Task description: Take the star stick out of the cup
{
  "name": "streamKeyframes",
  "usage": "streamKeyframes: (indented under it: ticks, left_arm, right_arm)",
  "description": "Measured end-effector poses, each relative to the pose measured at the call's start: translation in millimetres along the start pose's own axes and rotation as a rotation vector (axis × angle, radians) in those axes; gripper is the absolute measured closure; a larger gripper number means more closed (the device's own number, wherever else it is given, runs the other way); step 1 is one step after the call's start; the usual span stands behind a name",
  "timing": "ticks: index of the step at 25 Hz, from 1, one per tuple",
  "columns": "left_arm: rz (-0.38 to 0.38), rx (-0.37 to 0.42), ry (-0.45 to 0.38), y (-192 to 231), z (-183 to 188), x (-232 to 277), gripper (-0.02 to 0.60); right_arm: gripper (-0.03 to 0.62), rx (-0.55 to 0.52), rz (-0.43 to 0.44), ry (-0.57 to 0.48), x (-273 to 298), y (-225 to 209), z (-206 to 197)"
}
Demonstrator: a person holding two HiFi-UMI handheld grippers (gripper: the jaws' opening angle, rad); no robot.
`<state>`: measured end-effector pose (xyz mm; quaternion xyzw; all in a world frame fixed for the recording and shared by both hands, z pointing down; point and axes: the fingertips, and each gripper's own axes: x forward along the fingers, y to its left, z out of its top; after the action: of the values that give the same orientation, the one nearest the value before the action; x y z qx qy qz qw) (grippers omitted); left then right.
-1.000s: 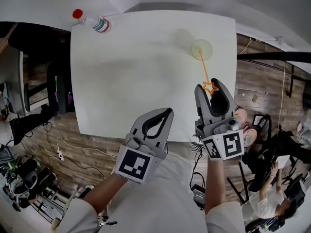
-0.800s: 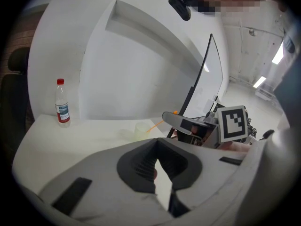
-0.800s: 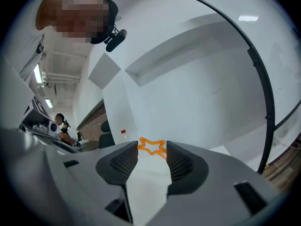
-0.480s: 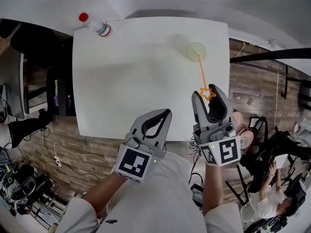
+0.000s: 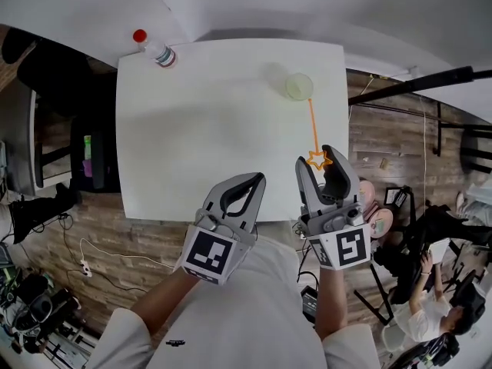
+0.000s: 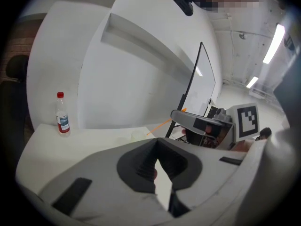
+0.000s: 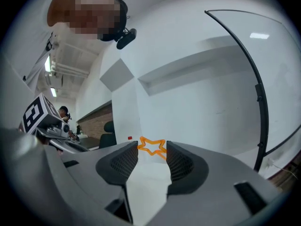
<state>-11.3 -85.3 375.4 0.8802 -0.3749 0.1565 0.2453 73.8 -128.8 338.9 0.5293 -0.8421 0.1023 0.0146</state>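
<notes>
Our right gripper (image 5: 320,160) pinches the star stick (image 5: 312,129) by its star near the table's (image 5: 200,129) right edge, shaft slanting to the cup (image 5: 299,86) at the far right corner; our left gripper (image 5: 247,180) is closed, empty; bottle (image 5: 156,50) stands far-left.

The left gripper (image 5: 256,179) and the right gripper (image 5: 319,158) share one build: smooth light-grey shells with rounded backs; the jaws carry black ribbed pads (image 7: 123,161) set in dark hollows; each gripper ends in a white marker cube (image 5: 209,255) printed with black squares; the person wears a white shirt (image 5: 246,314) with short sleeves (image 5: 127,335).
</notes>
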Motion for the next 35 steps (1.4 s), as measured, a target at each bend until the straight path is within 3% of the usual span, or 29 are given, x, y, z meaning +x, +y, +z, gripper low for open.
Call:
streamKeyframes:
  ticks: [11, 25, 35]
  left_arm:
    - [-0.008, 0.084, -0.079, 4, 9, -24, 0.578]
    - [0.014, 0.129, -0.133, 2, 19, -51, 0.578]
    - [0.032, 0.136, -0.17, -5, 29, -63, 0.578]
  right_arm:
    - [0.402, -0.017, -0.054, -0.05, -48, 23, 28]
    - [0.402, -0.026, -0.187, -0.028, -119, 20, 25]
    - [0.402, -0.081, -0.184, -0.023, -144, 15, 38]
